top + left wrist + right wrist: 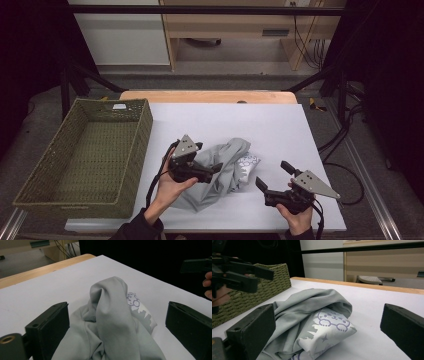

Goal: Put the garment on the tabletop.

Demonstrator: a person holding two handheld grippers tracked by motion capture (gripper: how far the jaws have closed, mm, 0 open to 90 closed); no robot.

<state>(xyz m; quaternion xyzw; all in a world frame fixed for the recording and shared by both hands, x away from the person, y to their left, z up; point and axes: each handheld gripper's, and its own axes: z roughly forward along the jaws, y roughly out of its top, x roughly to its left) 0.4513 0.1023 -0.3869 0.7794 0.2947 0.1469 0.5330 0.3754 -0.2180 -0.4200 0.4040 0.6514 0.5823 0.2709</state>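
Note:
A crumpled grey garment with a white patch printed with purple cartoons lies in the middle of the white table top. My left gripper is open at the garment's left side. In the left gripper view the garment rises between the wide-apart jaws of my left gripper, untouched by either. My right gripper is open on the bare table, just right of the cloth. In the right gripper view my right gripper faces the garment and its printed patch.
A green woven basket stands empty at the table's left side; it also shows as the basket behind the cloth. Bare white table lies behind and to the right of the garment. A wooden edge runs along the far side.

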